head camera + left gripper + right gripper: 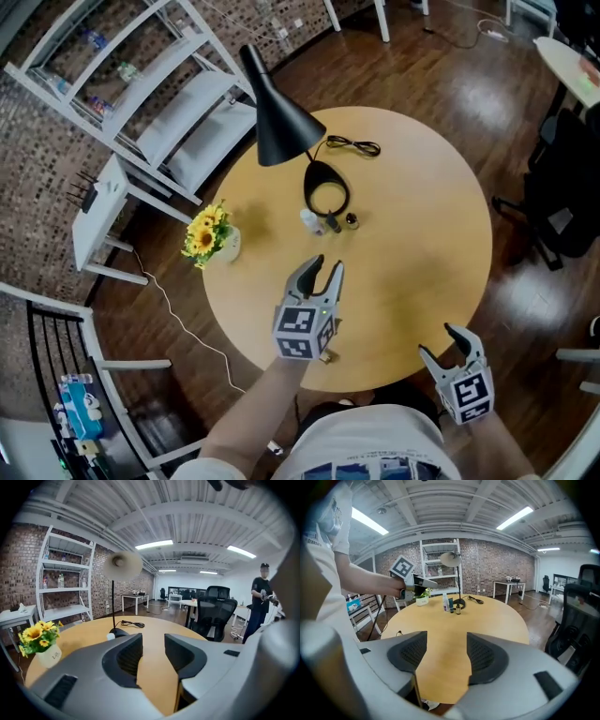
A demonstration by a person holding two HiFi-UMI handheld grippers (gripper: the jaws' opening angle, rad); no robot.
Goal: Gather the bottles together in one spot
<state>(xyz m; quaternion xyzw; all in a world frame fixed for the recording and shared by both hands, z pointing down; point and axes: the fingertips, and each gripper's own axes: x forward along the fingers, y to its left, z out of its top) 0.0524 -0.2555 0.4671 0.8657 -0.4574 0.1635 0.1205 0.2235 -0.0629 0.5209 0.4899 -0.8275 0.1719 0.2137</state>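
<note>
Head view shows me three bottles standing close together just beside the base of the black cone-shaded desk lamp on the round wooden table: a white bottle, a dark bottle and a tiny bottle, possibly brown glass. My left gripper hovers near the lamp, its jaws moderately apart and empty. The right gripper, well apart from the lamp, gapes wide and empty.

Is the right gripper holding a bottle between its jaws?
No, the right gripper has its jaws apart, and only the bare table shows between them.
</note>
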